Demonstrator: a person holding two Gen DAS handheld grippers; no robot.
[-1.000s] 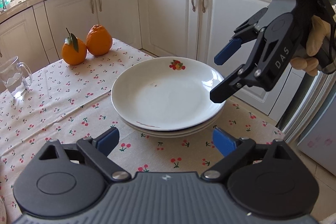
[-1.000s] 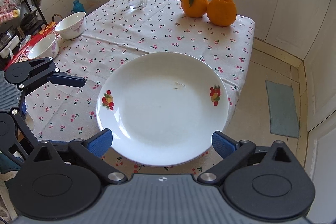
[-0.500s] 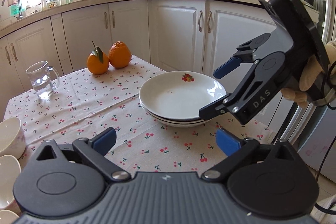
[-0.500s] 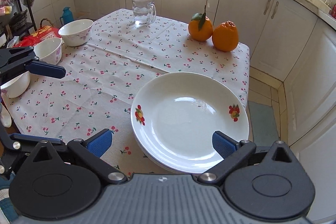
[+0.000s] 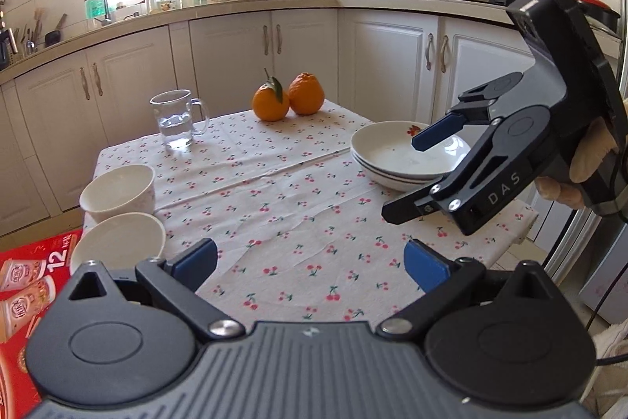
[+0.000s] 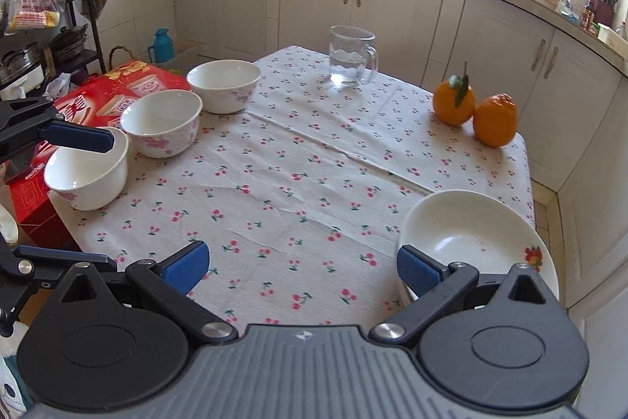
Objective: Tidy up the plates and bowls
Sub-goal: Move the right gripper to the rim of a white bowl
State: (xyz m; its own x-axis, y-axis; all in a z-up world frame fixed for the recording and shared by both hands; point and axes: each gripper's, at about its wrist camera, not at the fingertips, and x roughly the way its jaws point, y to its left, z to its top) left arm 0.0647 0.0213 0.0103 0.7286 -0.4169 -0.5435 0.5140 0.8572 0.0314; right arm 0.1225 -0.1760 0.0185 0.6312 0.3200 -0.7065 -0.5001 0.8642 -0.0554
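Left gripper (image 5: 310,268) up front, blue ribbed pads spread wide over bare cloth; its jaws have just been opening and there is nothing between them. The right gripper (image 6: 302,268) is parted just as wide and empty too, its black linkage arms splayed (from the left wrist view you can read "DAS" on its flank, with a gloved hand (image 5: 588,163) behind it).

Under both lies the tablecloth (image 6: 314,183), a creased off-white fabric dotted with small red cherries. The plates (image 6: 471,234), glossy white and shallow with a fruit motif at the rim, sit stacked near the table's right corner, just beside the right gripper's right finger. How many are in the stack I cannot tell for certain.

Across the table, three round white bowls (image 6: 161,122) with faint pink flowers line the left edge, side by side, rims up. Beyond them is a red printed carton (image 6: 94,97). At the far side stand a clear glass mug (image 6: 351,55) with water in it, and two dimpled oranges (image 6: 475,108) touching, one with a leaf.
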